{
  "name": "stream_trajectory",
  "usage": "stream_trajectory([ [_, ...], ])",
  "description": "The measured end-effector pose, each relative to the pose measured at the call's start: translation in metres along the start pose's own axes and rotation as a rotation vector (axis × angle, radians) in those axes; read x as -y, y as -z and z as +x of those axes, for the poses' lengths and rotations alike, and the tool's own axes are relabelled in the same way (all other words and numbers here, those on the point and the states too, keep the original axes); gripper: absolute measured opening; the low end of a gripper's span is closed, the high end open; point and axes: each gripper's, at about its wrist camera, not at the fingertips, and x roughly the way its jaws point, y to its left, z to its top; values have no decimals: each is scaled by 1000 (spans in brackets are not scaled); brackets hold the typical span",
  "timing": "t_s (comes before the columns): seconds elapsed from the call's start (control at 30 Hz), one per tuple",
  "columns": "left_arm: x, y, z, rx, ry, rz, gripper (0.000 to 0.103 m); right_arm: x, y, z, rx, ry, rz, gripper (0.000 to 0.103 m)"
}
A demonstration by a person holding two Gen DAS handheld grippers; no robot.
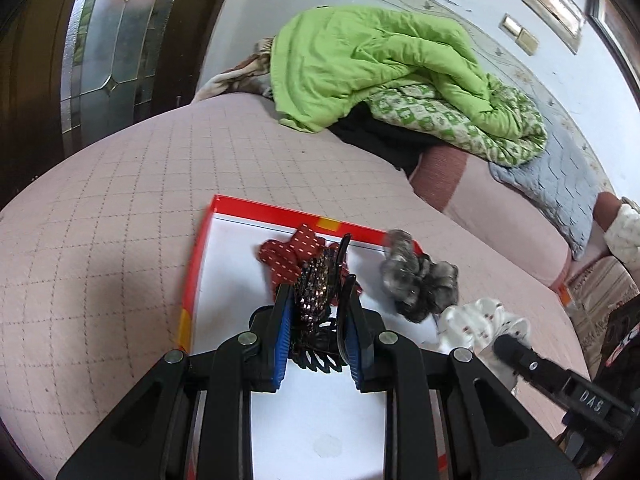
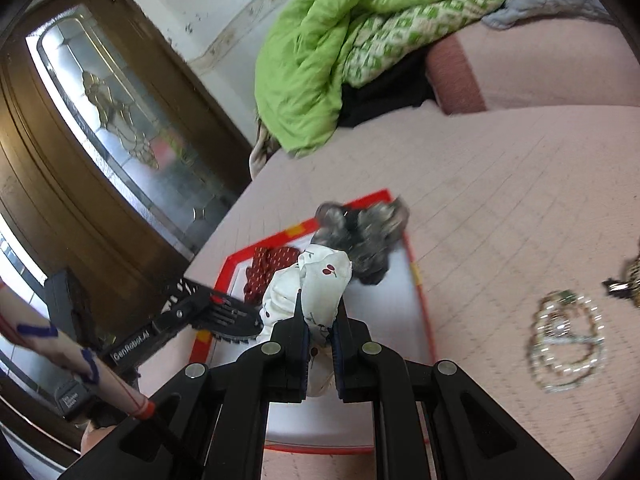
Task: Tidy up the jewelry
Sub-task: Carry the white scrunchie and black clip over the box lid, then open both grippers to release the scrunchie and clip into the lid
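Note:
A white tray with a red rim (image 1: 276, 210) lies on the pink quilted bed. My left gripper (image 1: 318, 300) is shut on a black sequined claw hair clip (image 1: 316, 296), held over the tray. A red dotted scrunchie (image 1: 290, 254) and a grey furry scrunchie (image 1: 416, 274) lie in the tray. My right gripper (image 2: 320, 312) is shut on a white cherry-print scrunchie (image 2: 316, 284) above the tray (image 2: 420, 280); it also shows in the left wrist view (image 1: 480, 320). The hair clip (image 2: 232, 316) shows at the left of the right wrist view.
A beaded bracelet pile (image 2: 566, 344) and a leopard-print item (image 2: 630, 280) lie on the bed right of the tray. A green duvet (image 1: 380, 52) and pillows sit at the far end. A wooden glass door (image 2: 100, 120) stands left.

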Motion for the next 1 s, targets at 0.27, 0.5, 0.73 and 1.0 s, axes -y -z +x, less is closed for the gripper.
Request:
stream_trajectory([
  [0.27,-14,-4,6,-5,-70,-21,23,-5,-8,46,-76,23,30,11],
  [0.5,-14,-7,14,-12,-91,-28,23,3,-15,71,-115,35,59,11],
  [0.73,-13,-7,18,-13,-116,-16,23,1,-19,79,-124,53,48,13],
  [1.0,-17,-8,16,-7,-126,-42,26,-1,-18,76,-131,42,32,30],
])
